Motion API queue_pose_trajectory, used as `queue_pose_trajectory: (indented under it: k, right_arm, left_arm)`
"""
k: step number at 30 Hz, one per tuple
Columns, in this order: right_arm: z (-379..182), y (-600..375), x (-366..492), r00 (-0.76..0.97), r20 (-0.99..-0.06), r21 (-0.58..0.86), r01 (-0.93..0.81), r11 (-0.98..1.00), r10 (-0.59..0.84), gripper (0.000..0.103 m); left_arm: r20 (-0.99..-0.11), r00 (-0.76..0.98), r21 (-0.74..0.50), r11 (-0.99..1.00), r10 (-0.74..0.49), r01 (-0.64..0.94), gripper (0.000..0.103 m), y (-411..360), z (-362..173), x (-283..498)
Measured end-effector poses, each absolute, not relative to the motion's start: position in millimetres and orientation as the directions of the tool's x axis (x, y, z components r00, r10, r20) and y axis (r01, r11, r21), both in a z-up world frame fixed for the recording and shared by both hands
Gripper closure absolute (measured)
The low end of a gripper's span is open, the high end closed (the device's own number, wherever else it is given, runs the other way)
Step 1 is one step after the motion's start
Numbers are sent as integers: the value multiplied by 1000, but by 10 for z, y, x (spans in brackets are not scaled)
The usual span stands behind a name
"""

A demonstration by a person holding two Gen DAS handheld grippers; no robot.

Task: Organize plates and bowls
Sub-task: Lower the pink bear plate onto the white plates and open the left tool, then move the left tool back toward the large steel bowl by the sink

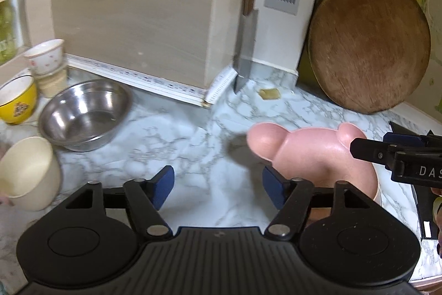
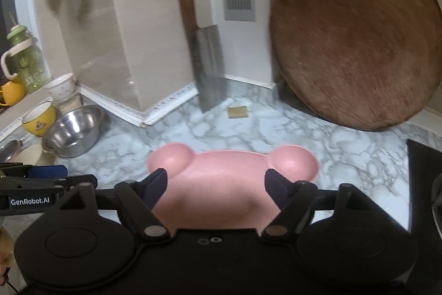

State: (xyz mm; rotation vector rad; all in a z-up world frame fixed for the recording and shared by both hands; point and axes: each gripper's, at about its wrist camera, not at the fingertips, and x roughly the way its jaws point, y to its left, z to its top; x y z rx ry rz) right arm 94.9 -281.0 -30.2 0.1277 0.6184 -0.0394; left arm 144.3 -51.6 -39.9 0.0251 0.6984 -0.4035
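A pink bear-shaped plate with two round ears lies on the marble counter. My right gripper is open, its fingers spread just above the plate's middle. In the left wrist view the plate lies to the right, and my left gripper is open and empty over bare counter beside it. A steel bowl, a yellow bowl, a cream bowl and a white floral cup stacked on another cup stand at the left.
A cleaver leans in the wall corner. A round wooden board leans at the right. A small yellow sponge lies near the cleaver. A black stovetop edge is at the right. A jar stands far left.
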Motion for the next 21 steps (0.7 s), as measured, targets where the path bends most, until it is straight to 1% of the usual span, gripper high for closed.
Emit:
queue_pose_trajectory:
  k: [4,5,6,8,10,12,14,19,21]
  right_arm:
    - [-231,-2597,937,826,-563,107,30,994,36,16]
    - [-217,-2544,942,827,-560,108,20,994,44,15]
    - [-201,-2490,947,829,-557,109,8,994,54,13]
    - [-172,-2385,969,830,-552,112,-14,994,74,10]
    - [-148,-2285,997,832,-548,114,-32,993,90,7]
    - [-133,-2181,1039,830,-548,114,-49,992,104,5]
    - [-121,-2077,1081,828,-548,117,-67,991,120,3]
    - [-108,-1812,1227,819,-552,113,-109,988,154,1]
    - [-98,-1700,1313,816,-555,106,-125,986,163,1]
  left_arm:
    - [-614,715,-110,933,-335,343,31,-291,-317,1379]
    - [-609,721,-110,935,-331,336,26,-225,-300,1361]
    - [-605,725,-113,937,-328,330,23,-154,-285,1344]
    - [-598,736,-119,943,-318,310,23,-30,-259,1323]
    - [-594,747,-122,951,-300,285,20,96,-245,1319]
    - [-589,759,-127,959,-277,252,8,233,-241,1325]
    - [-578,773,-140,965,-263,223,3,369,-242,1332]
    - [-553,805,-152,976,-214,155,1,659,-192,1458]
    - [-546,817,-135,982,-188,136,1,769,-145,1535]
